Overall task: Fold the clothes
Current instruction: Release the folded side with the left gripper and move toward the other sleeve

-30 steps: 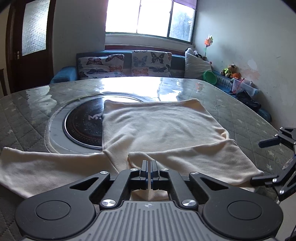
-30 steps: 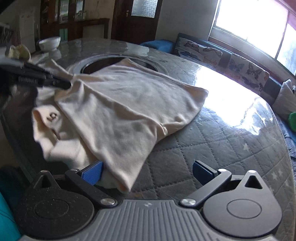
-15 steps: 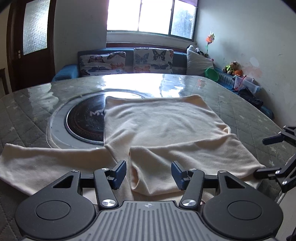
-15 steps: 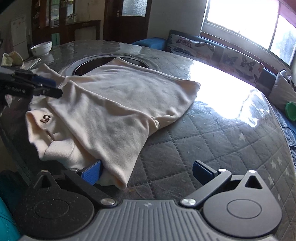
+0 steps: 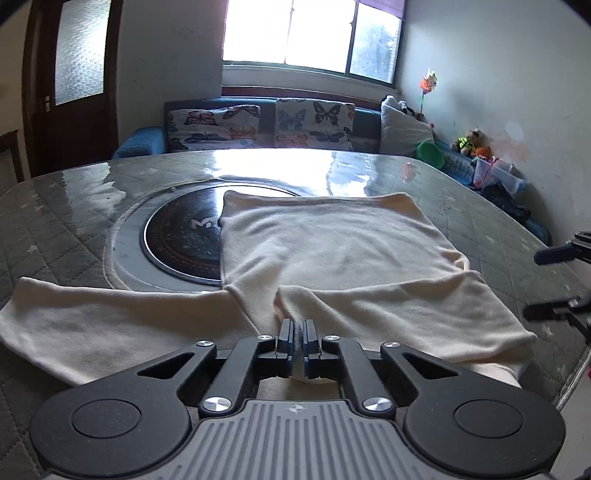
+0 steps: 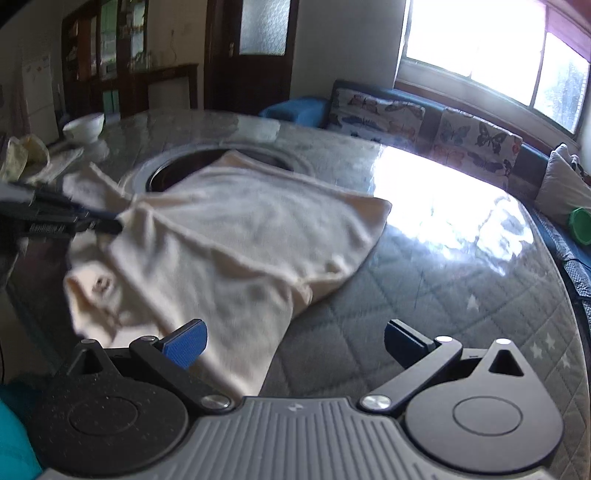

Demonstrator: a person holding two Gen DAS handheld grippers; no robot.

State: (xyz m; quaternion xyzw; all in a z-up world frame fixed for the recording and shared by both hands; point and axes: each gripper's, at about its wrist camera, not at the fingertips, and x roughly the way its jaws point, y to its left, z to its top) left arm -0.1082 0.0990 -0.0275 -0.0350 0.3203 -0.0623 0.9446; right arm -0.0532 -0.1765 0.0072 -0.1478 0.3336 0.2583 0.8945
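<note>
Cream shirt (image 5: 332, 258) lies spread on the quilted table (image 5: 55, 229); left gripper (image 5: 298, 341) at six o'clock pinches its near edge (fingers nearly together); right gripper (image 6: 295, 341) gapes wide beside the folded sleeve; sofa (image 5: 258, 125) at twelve.

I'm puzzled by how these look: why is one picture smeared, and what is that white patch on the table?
Right wrist view: motion blur smears the cream garment. Both views: window glare bleaches the glossy table; fisheye bends straight edges.
</note>
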